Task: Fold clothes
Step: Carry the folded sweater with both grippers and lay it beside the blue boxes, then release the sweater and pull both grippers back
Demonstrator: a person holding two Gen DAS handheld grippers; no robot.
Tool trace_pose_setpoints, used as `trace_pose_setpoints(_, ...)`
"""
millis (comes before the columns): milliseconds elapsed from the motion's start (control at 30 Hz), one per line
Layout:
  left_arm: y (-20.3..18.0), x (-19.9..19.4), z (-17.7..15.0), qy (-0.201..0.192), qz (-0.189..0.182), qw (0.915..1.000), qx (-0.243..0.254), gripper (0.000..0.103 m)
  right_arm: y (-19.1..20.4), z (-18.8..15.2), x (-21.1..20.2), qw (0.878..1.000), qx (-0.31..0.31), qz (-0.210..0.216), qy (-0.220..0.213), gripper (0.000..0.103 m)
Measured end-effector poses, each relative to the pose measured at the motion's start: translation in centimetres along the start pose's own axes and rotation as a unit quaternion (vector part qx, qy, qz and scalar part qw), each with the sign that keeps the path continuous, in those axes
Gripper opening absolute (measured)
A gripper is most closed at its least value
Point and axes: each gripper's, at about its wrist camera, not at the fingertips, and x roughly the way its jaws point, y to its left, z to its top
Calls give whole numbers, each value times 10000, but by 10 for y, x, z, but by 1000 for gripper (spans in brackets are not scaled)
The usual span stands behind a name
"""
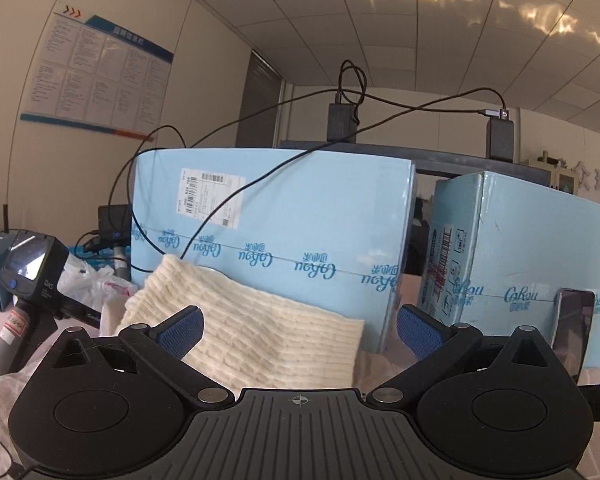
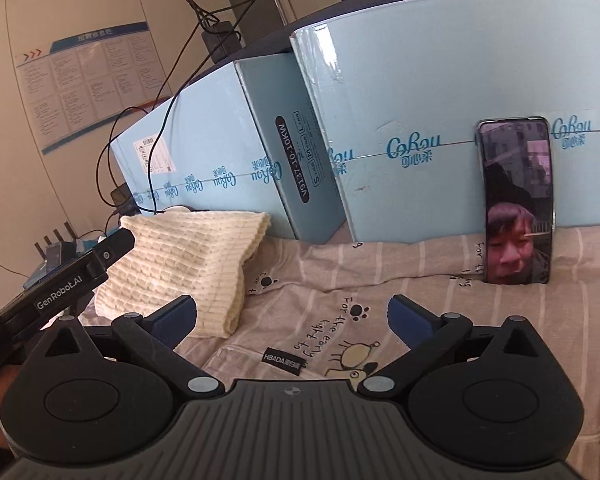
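Observation:
A cream ribbed knit garment [image 1: 240, 320] lies folded against a light blue box. In the right wrist view the cream knit [image 2: 180, 264] lies at the left on the striped pink bedsheet [image 2: 420, 300]. My left gripper [image 1: 298, 330] is open and empty, with its jaws wide just in front of the knit. My right gripper [image 2: 292, 320] is open and empty, above the sheet, to the right of the knit's near corner. The left gripper's body [image 2: 60, 292] shows at the left of the right wrist view.
Two light blue cardboard boxes [image 1: 300, 220] [image 2: 440, 120] stand behind the sheet. A phone [image 2: 516, 200] leans upright on the right box. Black cables [image 1: 260, 148] and chargers hang above. A handheld scanner [image 1: 28, 276] and plastic bags lie at left.

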Motion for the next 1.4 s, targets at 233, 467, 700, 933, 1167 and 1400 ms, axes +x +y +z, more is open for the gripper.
trace_pose_setpoints(233, -71, -11, -3, 765, -1188, 9894, -350, 103, -42, -8, -78, 9949, -131, -909, -414, 103)
trace_pose_setpoints(467, -152, -25, -11, 846, -1783, 9803, 67, 103, -89, -4, -129, 9845, 282, -1616, -625, 103)
trace_pose_setpoints(700, -194, -32, -18, 1139, -2355, 9650, 146, 103, -120, 10, -165, 9681, 666, -2261, -856, 103)
trace_pose_setpoints(933, -199, -22, -33, 1520, -1936, 9686, 346, 103, -130, 3, -158, 9615, 873, -2521, -664, 103)
trace_pose_setpoints(1167, -149, -19, -40, 1287, -864, 9846, 811, 103, -121, -1, -115, 9823, 1102, -1494, -272, 103)
trace_pose_setpoints(1400, -81, -20, -35, 1318, 24, 9894, 612, 103, -49, 30, -62, 9982, -82, -592, 5, 103)
